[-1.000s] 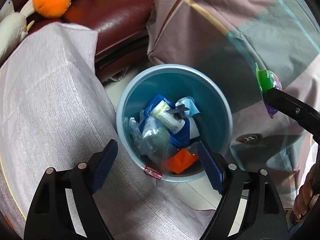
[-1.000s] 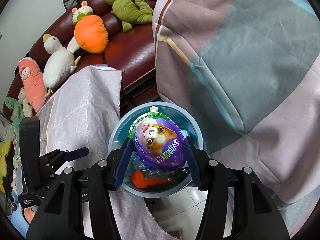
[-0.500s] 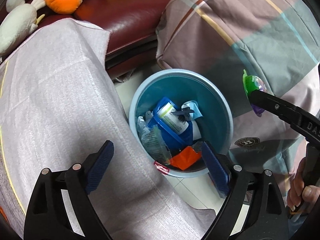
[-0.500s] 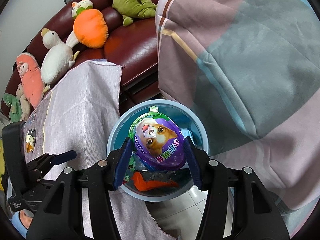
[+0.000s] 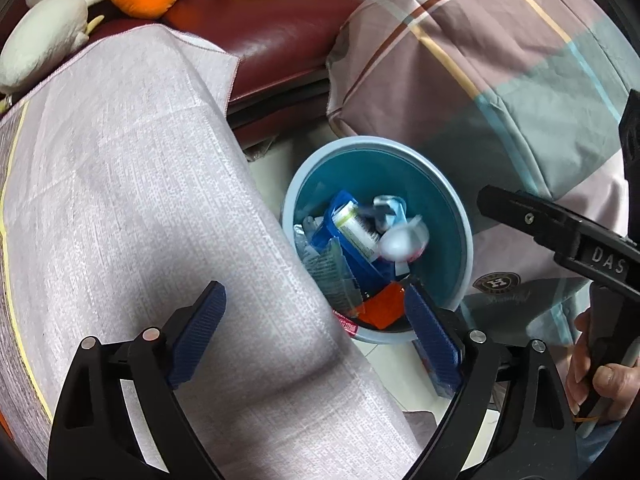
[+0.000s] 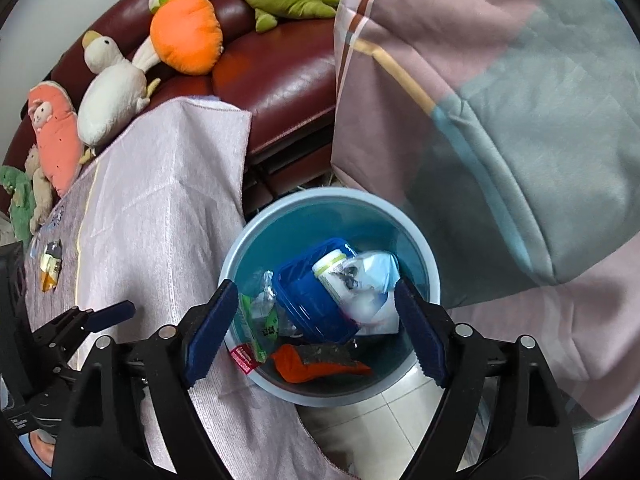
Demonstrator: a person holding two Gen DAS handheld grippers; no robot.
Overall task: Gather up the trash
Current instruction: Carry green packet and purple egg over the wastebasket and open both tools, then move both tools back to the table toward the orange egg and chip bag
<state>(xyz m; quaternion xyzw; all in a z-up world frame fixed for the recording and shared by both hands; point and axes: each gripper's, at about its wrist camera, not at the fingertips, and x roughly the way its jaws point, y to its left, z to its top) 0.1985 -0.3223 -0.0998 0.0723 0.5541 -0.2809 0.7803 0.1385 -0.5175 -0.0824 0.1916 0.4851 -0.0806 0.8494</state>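
Observation:
A light blue trash bin (image 6: 428, 276) stands on the floor between a cloth-covered table and a draped quilt; it also shows in the left wrist view (image 5: 466, 248). It holds a blue tray (image 6: 308, 292), a white bottle (image 6: 330, 266), an orange wrapper (image 6: 316, 366) and clear wrappers. The egg-shaped snack package (image 5: 402, 242), blurred and showing its white back, lies in the bin. My right gripper (image 6: 316, 332) is open and empty above the bin. My left gripper (image 5: 316, 332) is open and empty over the table edge.
A grey-pink tablecloth (image 6: 160, 216) covers the table left of the bin; a small wrapper (image 6: 50, 268) lies on it. A maroon sofa (image 6: 280, 76) with plush toys (image 6: 184, 36) is behind. A plaid quilt (image 6: 500, 100) hangs to the right. White floor tiles (image 6: 376, 432) lie below.
My right gripper opened and the egg-shaped package dropped into the bin. My left gripper drew back to the left, away from the bin.

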